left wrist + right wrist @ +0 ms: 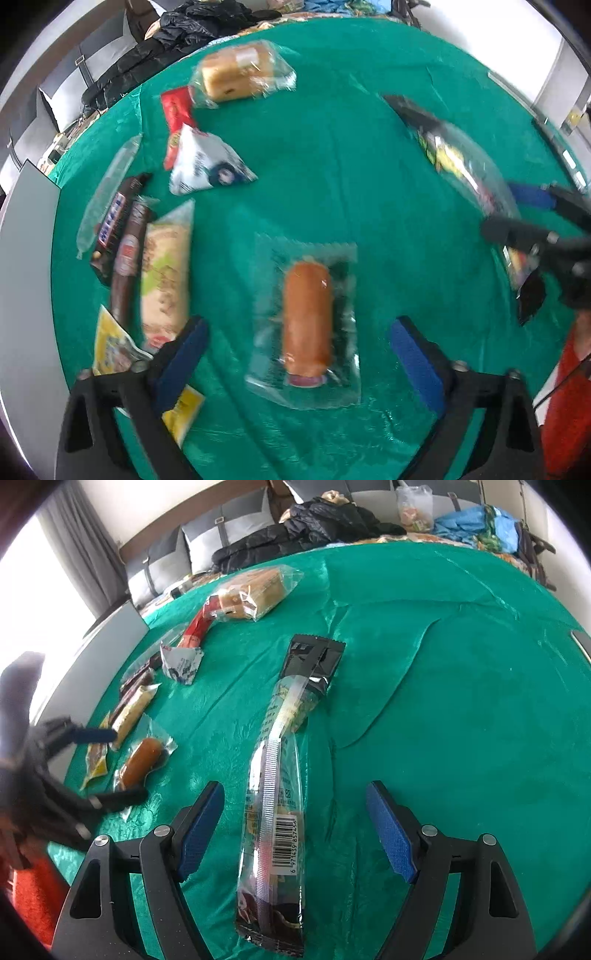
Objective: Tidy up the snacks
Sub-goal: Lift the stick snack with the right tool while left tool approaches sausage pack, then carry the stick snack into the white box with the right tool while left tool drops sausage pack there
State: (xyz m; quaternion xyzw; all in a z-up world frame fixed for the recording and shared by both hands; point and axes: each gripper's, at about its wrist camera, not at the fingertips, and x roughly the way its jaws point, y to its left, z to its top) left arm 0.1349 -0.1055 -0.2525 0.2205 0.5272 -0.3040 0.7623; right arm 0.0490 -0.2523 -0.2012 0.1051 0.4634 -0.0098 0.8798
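My left gripper (299,339) is open, its blue pads on either side of a clear-wrapped sausage (306,317) lying on the green cloth (332,166); the same sausage shows in the right wrist view (142,760). My right gripper (295,827) is open, straddling a long clear-and-black snack pack (277,794) with a barcode, seen at the right of the left wrist view (465,166). A row of snacks lies at the left: a beige wrapped roll (166,273), a dark sausage stick (127,258), a chocolate bar (114,221).
A bagged bread loaf (240,72) sits at the far side, with a red packet (177,110) and a white triangular pack (207,162) near it. A yellow packet (110,347) lies by my left finger. Black jackets (295,528) and cushions lie beyond the table.
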